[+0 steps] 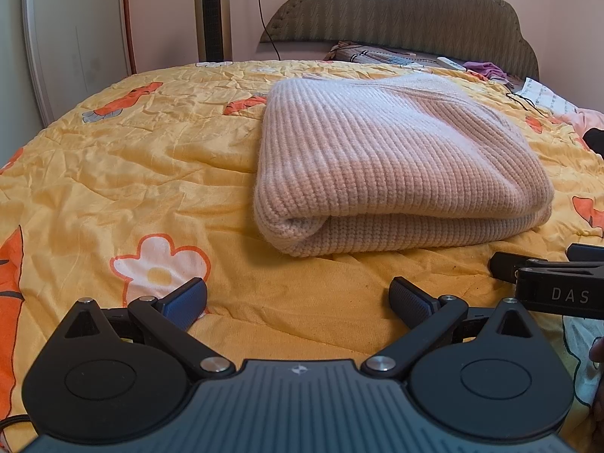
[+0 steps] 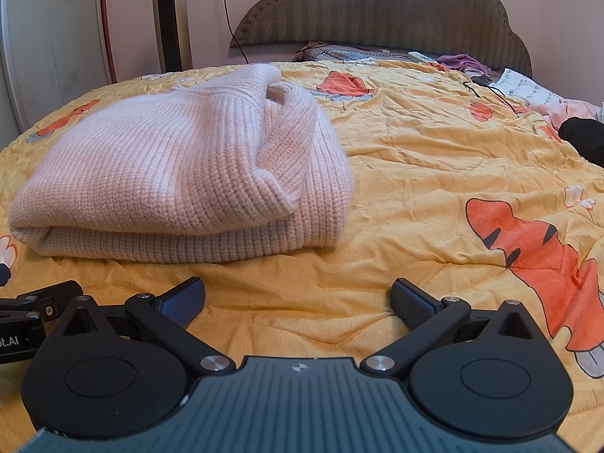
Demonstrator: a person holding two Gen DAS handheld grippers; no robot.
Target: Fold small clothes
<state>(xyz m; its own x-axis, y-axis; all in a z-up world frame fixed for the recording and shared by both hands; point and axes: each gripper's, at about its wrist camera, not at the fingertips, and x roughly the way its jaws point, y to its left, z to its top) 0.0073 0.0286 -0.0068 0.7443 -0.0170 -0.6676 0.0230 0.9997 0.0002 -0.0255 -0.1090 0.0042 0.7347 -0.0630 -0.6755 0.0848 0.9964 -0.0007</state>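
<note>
A pale pink knitted sweater (image 1: 392,166) lies folded in a thick rectangle on the yellow quilt (image 1: 132,173). In the right wrist view the same sweater (image 2: 181,173) sits to the left, with a ribbed cuff or collar resting on top. My left gripper (image 1: 298,304) is open just above the quilt, short of the sweater's near fold, with nothing between its fingers. My right gripper (image 2: 298,302) is open too, low over the quilt, in front of the sweater's right end. Each gripper shows at the edge of the other's view.
The yellow quilt (image 2: 434,158) with orange tigers and white flowers covers the bed. A padded headboard (image 1: 407,11) stands at the back, with pillows, a white remote (image 2: 421,56) and purple cloth before it. Dark and pink clothes (image 2: 581,132) lie at the right. A tower fan (image 2: 168,15) stands by the wall.
</note>
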